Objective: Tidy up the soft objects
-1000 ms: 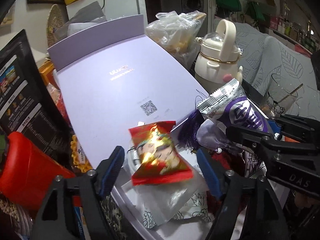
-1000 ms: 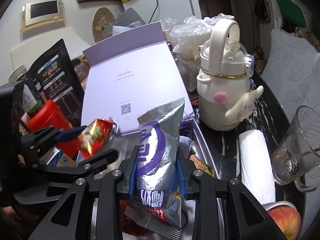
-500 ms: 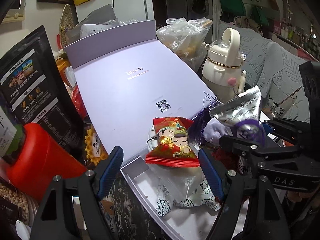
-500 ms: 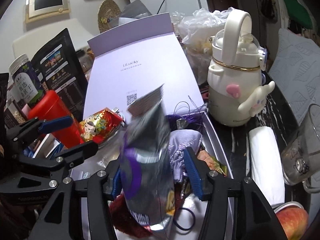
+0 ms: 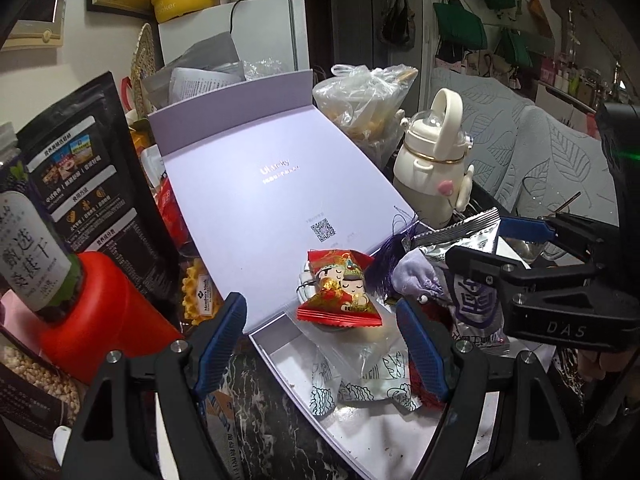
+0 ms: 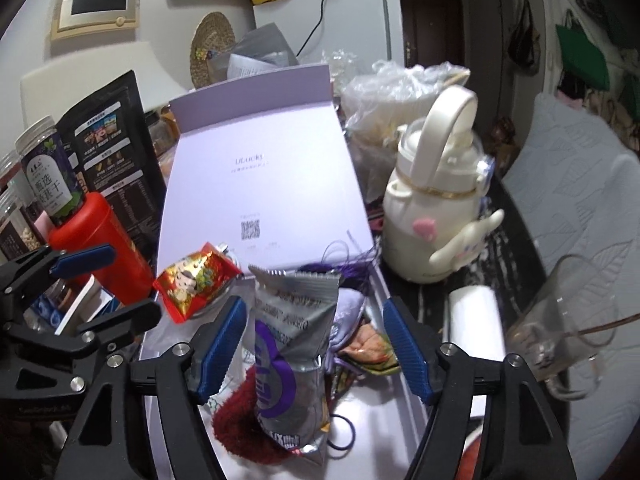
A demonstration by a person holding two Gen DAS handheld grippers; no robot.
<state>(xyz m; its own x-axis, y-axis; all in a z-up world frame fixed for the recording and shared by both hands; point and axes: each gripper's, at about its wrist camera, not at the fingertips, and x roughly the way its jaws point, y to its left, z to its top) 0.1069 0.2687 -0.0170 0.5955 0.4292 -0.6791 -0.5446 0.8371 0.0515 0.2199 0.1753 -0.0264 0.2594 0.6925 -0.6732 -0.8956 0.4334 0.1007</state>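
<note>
Right wrist view: the right gripper (image 6: 310,346) has just been opening, its blue pads clear of the silver snack packet (image 6: 294,344) standing between them inside the lilac box (image 6: 376,432). Left gripper (image 5: 322,346) gapes empty near the red candy packet (image 5: 340,292).

The box lid (image 6: 256,184) reads "iLucky"; the right gripper (image 5: 568,328) reads "DAS".

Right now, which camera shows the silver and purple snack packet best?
The right wrist view: the silver and purple snack packet stands front and centre in the box. The left wrist view shows it partly hidden behind the right gripper.
</note>
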